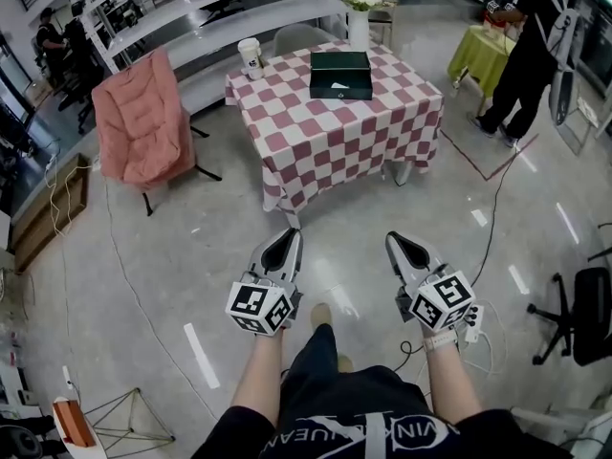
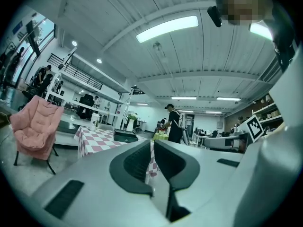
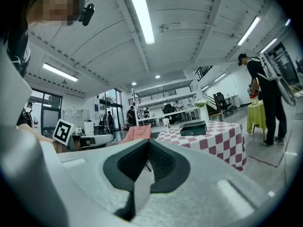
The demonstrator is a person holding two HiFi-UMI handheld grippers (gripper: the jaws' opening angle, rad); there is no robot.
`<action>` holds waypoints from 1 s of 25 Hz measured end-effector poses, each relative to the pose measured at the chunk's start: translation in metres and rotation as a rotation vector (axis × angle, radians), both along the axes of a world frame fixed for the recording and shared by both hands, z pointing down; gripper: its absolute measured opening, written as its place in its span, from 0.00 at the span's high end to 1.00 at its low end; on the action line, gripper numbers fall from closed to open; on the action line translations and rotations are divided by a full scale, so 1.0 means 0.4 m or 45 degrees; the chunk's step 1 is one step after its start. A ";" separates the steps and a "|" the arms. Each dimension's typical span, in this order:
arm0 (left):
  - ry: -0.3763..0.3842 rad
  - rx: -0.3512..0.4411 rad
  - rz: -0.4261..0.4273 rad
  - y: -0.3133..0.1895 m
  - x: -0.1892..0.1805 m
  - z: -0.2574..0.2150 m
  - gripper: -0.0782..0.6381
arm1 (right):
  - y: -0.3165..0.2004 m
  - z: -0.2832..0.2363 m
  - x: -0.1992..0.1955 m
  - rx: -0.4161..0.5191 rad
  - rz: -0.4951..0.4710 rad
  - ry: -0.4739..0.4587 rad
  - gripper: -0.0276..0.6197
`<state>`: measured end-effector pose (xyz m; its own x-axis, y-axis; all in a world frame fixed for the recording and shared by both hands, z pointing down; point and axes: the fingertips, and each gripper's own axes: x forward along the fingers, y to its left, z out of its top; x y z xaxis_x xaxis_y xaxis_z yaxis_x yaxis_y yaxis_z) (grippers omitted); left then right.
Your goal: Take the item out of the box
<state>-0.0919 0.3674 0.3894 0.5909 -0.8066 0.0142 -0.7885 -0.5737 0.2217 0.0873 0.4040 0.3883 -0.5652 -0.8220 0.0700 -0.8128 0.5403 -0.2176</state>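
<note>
Both left gripper [image 1: 290, 235] and right gripper [image 1: 395, 240] empty, fingers pressed together, box [image 1: 340, 75] well ahead on table [image 1: 320, 142]

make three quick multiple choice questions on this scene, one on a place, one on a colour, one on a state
1. Where does the dark box stand?
A. on the floor
B. on the checked table
C. on a shelf

2. What colour is the folding chair?
A. blue
B. pink
C. black

3. How do the jaws of the right gripper stand?
A. together, with nothing between them
B. wide apart
C. clamped on the box

Answers:
1 B, the head view shows it on the red and white cloth.
2 B, its padded cover is pink.
3 A, the right gripper view shows the pads meeting with nothing between them.
</note>
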 end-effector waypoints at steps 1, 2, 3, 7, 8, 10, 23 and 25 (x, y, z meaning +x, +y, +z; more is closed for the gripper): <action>-0.002 -0.004 0.000 -0.018 0.000 0.001 0.85 | -0.017 0.001 0.001 -0.004 0.002 -0.002 0.95; -0.003 -0.008 0.000 -0.036 -0.001 0.003 0.85 | -0.034 0.002 0.000 -0.008 0.003 -0.003 0.95; -0.004 -0.012 0.001 -0.054 -0.002 0.005 0.85 | -0.051 0.003 0.000 -0.011 0.003 -0.003 0.95; -0.008 -0.028 0.013 -0.129 0.003 0.011 0.85 | -0.125 0.008 0.002 -0.027 0.011 -0.003 0.95; -0.011 -0.031 0.017 -0.147 0.004 0.013 0.85 | -0.144 0.009 0.001 -0.029 0.012 -0.004 0.95; -0.014 -0.033 0.024 -0.186 0.002 0.017 0.85 | -0.181 0.014 0.000 -0.034 0.023 -0.006 0.95; -0.021 -0.048 0.082 -0.433 -0.035 0.035 0.85 | -0.412 0.031 -0.017 -0.053 0.121 -0.045 0.95; -0.023 -0.049 0.093 -0.462 -0.041 0.045 0.85 | -0.440 0.041 -0.021 -0.057 0.140 -0.050 0.95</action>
<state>-0.1084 0.1825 0.4075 0.6476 -0.7600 0.0554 -0.7488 -0.6212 0.2310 0.0790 0.2281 0.4045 -0.4751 -0.8756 0.0873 -0.8568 0.4378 -0.2722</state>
